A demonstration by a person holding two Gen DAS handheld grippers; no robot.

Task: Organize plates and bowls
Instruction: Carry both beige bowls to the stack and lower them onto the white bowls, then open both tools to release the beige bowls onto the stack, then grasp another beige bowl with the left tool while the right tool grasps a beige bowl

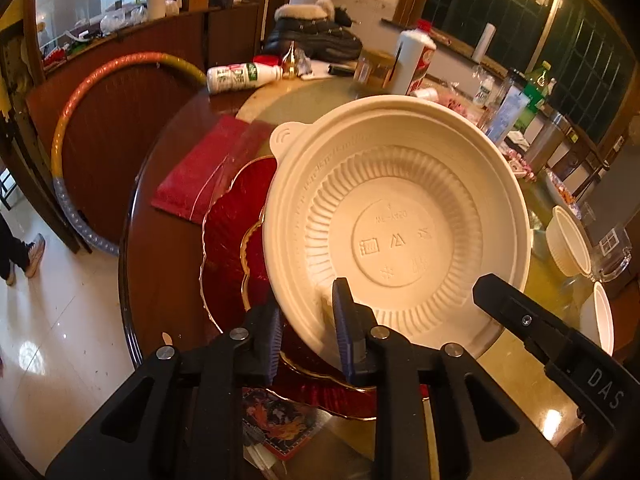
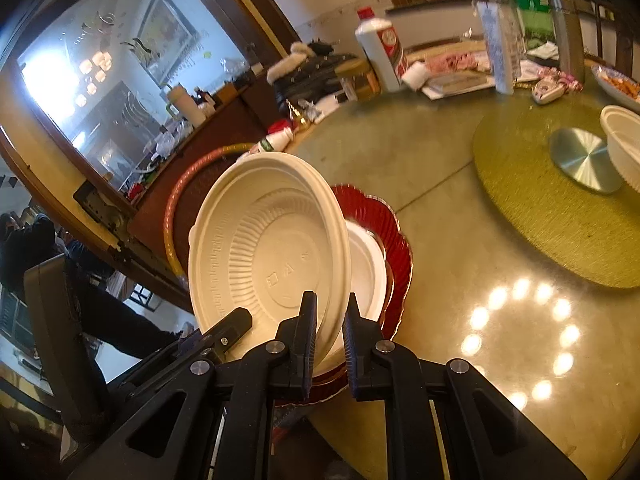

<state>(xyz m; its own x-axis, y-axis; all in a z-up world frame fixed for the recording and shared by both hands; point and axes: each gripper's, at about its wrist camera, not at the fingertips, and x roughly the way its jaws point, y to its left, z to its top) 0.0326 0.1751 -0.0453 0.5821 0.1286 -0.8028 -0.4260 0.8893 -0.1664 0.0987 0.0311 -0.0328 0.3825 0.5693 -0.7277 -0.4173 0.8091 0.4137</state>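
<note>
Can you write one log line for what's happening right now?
left gripper: shut on white bowl | right gripper: shut on white bowl | bowl tilted above red plate

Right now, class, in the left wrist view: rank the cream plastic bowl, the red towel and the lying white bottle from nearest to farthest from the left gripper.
1. Cream plastic bowl: its rim sits between the left gripper's fingers.
2. Red towel: left of the bowl, mid-table.
3. Lying white bottle: far table edge, upper left.
</note>
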